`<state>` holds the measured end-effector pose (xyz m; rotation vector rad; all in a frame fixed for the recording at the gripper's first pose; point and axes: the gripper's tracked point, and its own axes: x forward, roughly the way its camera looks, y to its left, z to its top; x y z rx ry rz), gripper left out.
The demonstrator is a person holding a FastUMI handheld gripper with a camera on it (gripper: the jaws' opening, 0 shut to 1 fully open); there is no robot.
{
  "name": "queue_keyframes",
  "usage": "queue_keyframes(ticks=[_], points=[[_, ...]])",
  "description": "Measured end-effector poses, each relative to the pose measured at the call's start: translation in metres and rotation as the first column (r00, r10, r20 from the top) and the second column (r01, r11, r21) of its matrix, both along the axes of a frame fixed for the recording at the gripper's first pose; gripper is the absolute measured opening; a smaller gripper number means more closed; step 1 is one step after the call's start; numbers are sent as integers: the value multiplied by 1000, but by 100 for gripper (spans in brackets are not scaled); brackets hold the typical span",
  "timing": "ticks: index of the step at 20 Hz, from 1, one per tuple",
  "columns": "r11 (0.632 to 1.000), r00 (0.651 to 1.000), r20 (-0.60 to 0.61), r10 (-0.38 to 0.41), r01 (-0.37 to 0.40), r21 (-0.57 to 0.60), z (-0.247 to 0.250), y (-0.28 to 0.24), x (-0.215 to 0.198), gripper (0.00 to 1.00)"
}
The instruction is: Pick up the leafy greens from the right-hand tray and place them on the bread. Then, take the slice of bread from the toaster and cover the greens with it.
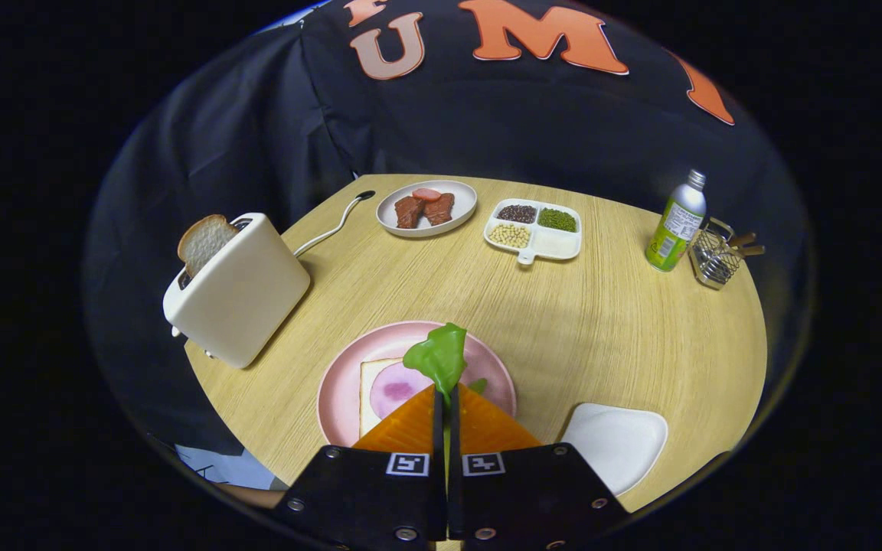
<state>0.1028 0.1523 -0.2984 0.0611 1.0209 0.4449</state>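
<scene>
— Tongs (446,398) first: how do the fingers stand?
— Pressed nearly together, pinching the leafy greens (438,358) between the tips; the leaf sticks up just past them.
— And what lies under it?
— The pink plate (338,390), with a bread slice (370,383) carrying a round of ham (395,386), directly beneath the fingers.
— The second slice?
— Upright in the toaster (238,287), that bread (204,241) well off to the left. The white tray (617,444) sits just right of the fingers on the table (602,321).
</scene>
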Motion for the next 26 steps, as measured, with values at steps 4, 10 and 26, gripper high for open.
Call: queue_keyframes(ticks=[4, 10, 26], points=[[1000, 1000, -17, 20, -20, -20, -15, 19, 2, 2], [998, 997, -54, 51, -52, -17, -33, 51, -4, 3], [996, 998, 6, 65, -64, -62, 14, 74, 2, 47]])
